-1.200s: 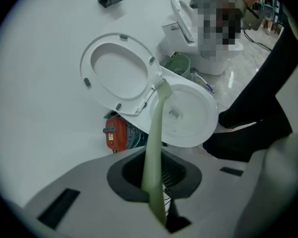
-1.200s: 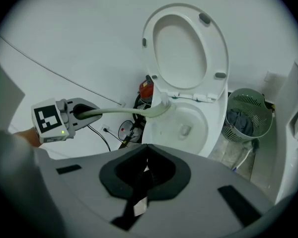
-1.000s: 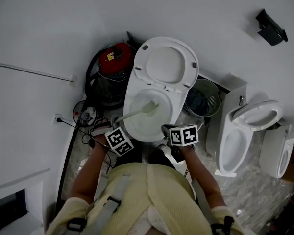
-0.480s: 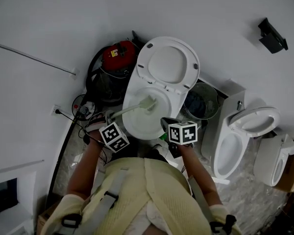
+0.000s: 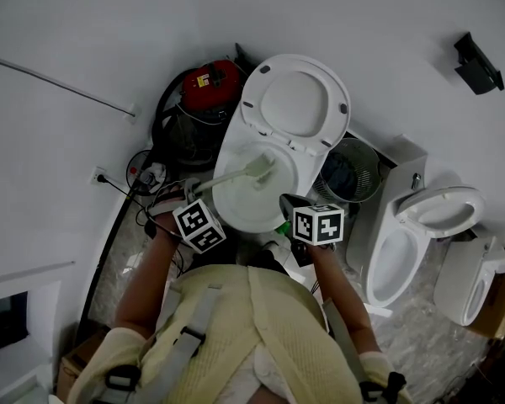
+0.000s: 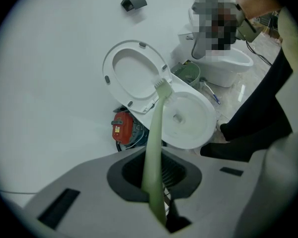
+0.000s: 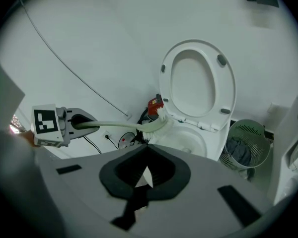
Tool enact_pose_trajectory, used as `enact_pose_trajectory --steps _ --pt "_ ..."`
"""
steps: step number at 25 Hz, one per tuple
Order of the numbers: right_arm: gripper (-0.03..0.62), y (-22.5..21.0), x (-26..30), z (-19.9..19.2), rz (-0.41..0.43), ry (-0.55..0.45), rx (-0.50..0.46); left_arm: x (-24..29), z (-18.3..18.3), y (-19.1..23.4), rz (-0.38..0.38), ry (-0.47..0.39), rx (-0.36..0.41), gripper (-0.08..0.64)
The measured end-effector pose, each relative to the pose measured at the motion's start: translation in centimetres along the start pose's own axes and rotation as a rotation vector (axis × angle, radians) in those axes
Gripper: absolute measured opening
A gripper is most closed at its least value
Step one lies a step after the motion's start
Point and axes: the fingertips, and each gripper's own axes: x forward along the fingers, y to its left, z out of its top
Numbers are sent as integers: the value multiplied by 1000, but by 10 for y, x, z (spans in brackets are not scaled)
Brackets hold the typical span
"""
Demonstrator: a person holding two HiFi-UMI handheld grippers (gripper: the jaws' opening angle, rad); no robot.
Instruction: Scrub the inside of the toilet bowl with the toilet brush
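Observation:
A white toilet [image 5: 236, 213] stands with lid and seat [image 5: 295, 103] raised. My left gripper [image 5: 190, 199] is shut on the handle of a pale green toilet brush [image 5: 227, 178]. Its head [image 5: 261, 168] lies inside the bowl near the back rim. In the left gripper view the handle [image 6: 154, 138] runs from the jaws up to the brush head [image 6: 163, 86] at the bowl's [image 6: 198, 133] hinge side. My right gripper [image 5: 288, 204] hovers at the bowl's front right and is shut; its jaws [image 7: 146, 152] show only a white sliver between them.
A red canister [image 5: 206, 82] and cables sit left of the toilet, by a wall socket [image 5: 101, 178]. A mesh bin [image 5: 349, 171] holding cloth stands to its right. Further right stand another toilet [image 5: 412, 234] and a further white fixture [image 5: 467, 276]. A black fitting [image 5: 475, 61] hangs on the wall.
The brush head has slid a little further back in the bowl toward the hinge, and the left gripper moved with it. The right gripper has hardly moved.

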Motion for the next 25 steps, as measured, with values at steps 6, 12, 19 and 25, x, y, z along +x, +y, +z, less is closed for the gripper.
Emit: enact_pose_trajectory --steps 6,12,19,25 --pt "14 -2 -2 3 -8 -18 -5 0 2 -2 -6 3 -9 37" --pt "14 -4 -2 2 -10 -20 6 0 3 -5 -5 3 -10 38" --pt "14 -4 -1 3 -7 -25 4 0 8 -6 -15 -9 -36 38" --pt "14 -4 -4 4 -4 -35 8 -3 10 -5 -3 -6 -37 38"
